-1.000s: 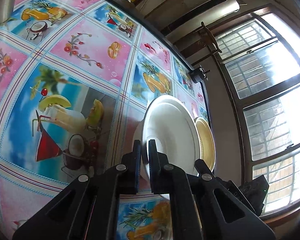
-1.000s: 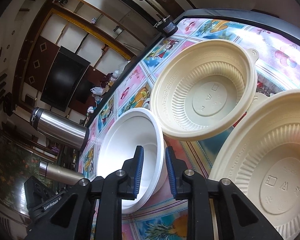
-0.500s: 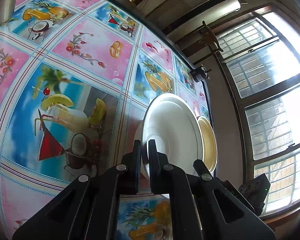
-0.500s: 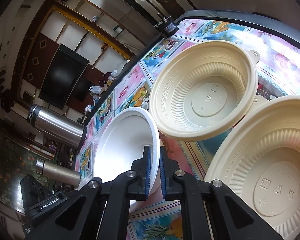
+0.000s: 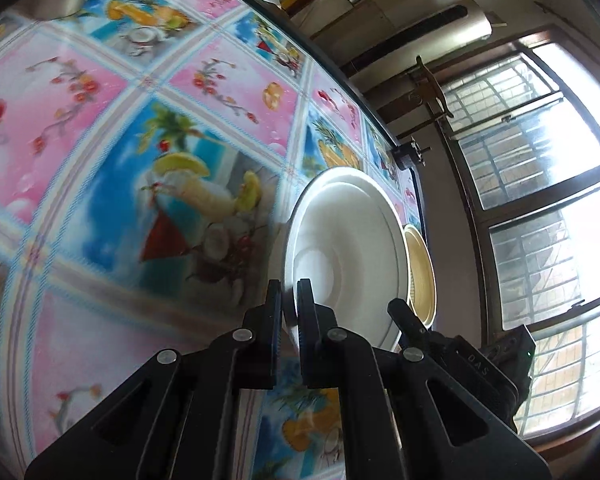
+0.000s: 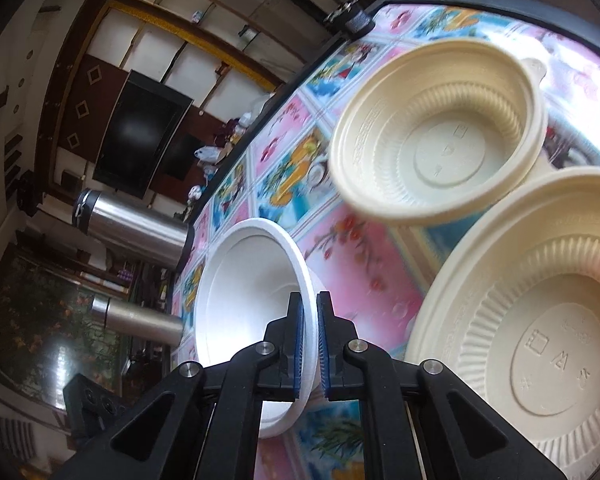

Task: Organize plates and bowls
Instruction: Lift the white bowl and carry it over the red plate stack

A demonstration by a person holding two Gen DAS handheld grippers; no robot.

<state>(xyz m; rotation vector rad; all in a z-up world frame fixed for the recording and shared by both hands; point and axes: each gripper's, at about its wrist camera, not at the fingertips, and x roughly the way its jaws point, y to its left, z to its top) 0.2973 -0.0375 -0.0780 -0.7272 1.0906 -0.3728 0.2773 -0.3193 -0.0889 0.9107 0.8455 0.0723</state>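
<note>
A white bowl [image 5: 348,256] is held by its rim from two opposite sides, tilted above the patterned tablecloth [image 5: 100,120]. My left gripper [image 5: 290,300] is shut on its near rim. In the right wrist view my right gripper [image 6: 309,312] is shut on the opposite rim of the same white bowl [image 6: 244,292]. A cream ribbed bowl [image 6: 440,140] sits farther out on the table and a second cream bowl [image 6: 540,320] lies close on the right. One cream bowl [image 5: 420,276] peeks out behind the white one in the left wrist view.
Two steel flasks [image 6: 132,232] [image 6: 136,320] stand at the far side of the table. A small black clamp [image 6: 356,20] sits on the table's edge. Windows [image 5: 540,200] lie beyond the table [image 5: 416,200] rim.
The right gripper went from open around the white bowl's rim to shut on it. Since then both views have shifted and blurred, with the bowl staying between both pairs of fingers.
</note>
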